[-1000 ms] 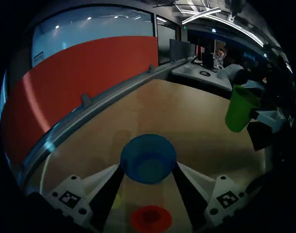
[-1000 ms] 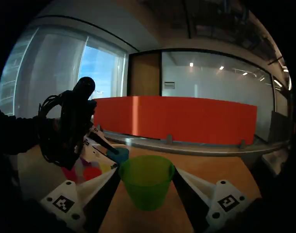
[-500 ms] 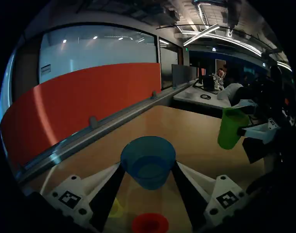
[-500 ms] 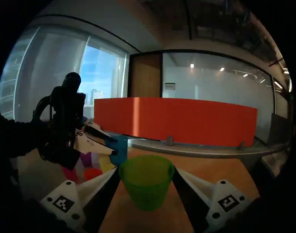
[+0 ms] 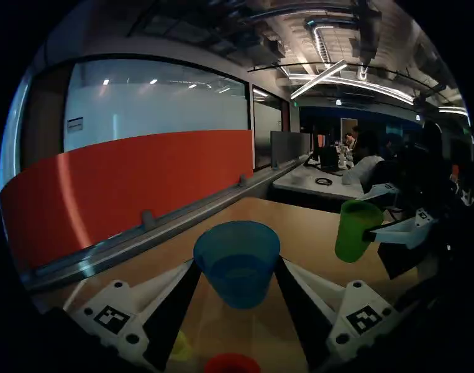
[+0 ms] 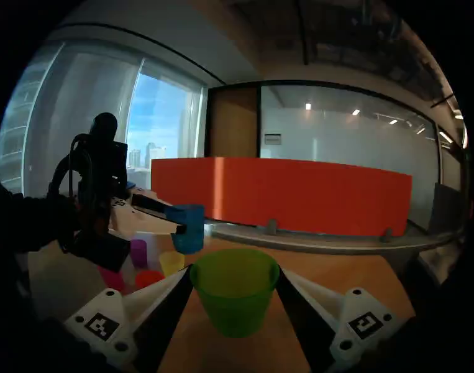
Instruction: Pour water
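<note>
A translucent blue cup (image 5: 237,263) sits upright between the fingers of my left gripper (image 5: 237,273), which is shut on it, held above the wooden table (image 5: 299,230). My right gripper (image 6: 235,292) is shut on a green cup (image 6: 235,299), also upright and off the table. In the left gripper view the green cup (image 5: 355,230) hangs to the right, held by the other gripper. In the right gripper view the blue cup (image 6: 189,228) is up at the left, level, held by the left gripper (image 6: 165,217) and a dark-sleeved hand (image 6: 31,224). Any water inside the cups is too dim to tell.
Small cups stand on the table (image 6: 336,273): red (image 6: 148,278), yellow (image 6: 171,262), purple (image 6: 138,252) and pink (image 6: 111,278). A red cup (image 5: 232,363) and a yellow cup (image 5: 181,346) lie below my left gripper. An orange partition (image 6: 280,193) with a grey rail runs along the table's far edge.
My left gripper has lifted the blue cup higher and levelled out, so the table cups sank in its view. The green cup has stayed nearly still in my right gripper.
</note>
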